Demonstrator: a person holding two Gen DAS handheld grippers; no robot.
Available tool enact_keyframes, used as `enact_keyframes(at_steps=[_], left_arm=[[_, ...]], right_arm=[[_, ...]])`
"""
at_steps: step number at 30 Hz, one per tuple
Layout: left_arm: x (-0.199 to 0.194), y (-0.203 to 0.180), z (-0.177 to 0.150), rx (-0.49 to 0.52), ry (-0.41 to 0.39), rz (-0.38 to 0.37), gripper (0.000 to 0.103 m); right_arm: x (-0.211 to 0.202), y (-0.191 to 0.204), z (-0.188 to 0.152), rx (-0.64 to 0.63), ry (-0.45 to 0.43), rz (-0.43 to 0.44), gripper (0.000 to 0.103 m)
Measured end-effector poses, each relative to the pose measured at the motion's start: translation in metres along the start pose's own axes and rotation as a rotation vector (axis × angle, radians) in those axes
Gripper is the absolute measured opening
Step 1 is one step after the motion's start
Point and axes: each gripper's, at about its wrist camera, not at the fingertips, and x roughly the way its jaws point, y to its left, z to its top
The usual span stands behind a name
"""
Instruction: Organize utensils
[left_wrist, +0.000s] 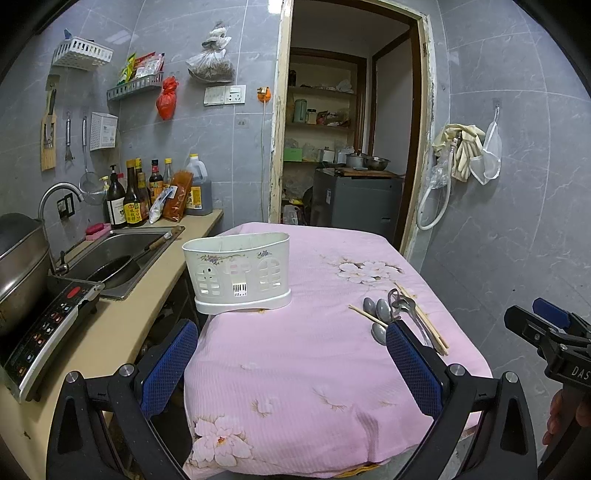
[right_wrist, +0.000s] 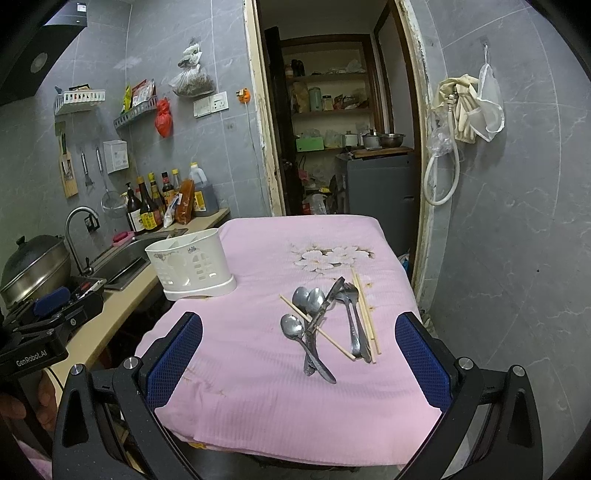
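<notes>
From the left wrist, the left gripper is hovering with jaws wide apart over bare pink tablecloth near its front edge, the white utensil holder standing upright ahead at the cloth's left edge. From the right wrist, the right gripper is holding its jaws wide apart, and the utensil pile of spoons, forks and chopsticks is lying crisscrossed between and just beyond them, untouched.
</notes>
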Motion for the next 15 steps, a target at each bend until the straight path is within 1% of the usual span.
enact_keyframes(at_steps=[3,4,15], left_arm=[[0.0002,-0.0001,0.0,0.001,0.002,-0.001,0.103],[0.0074,-0.0054,-0.0019,0.0,0.003,-0.001,0.103],[0.0079,-0.0055,-0.002,0.001,0.005,-0.001,0.103]], right_arm=[[0.0001,-0.0006,0.0004,0.001,0.001,-0.001,0.102],[0.0003,-0.0005,0.0005,0.001,0.001,0.0,0.102],[0.0075,0.0017,0.0006,-0.002,0.009,0.002,0.102]])
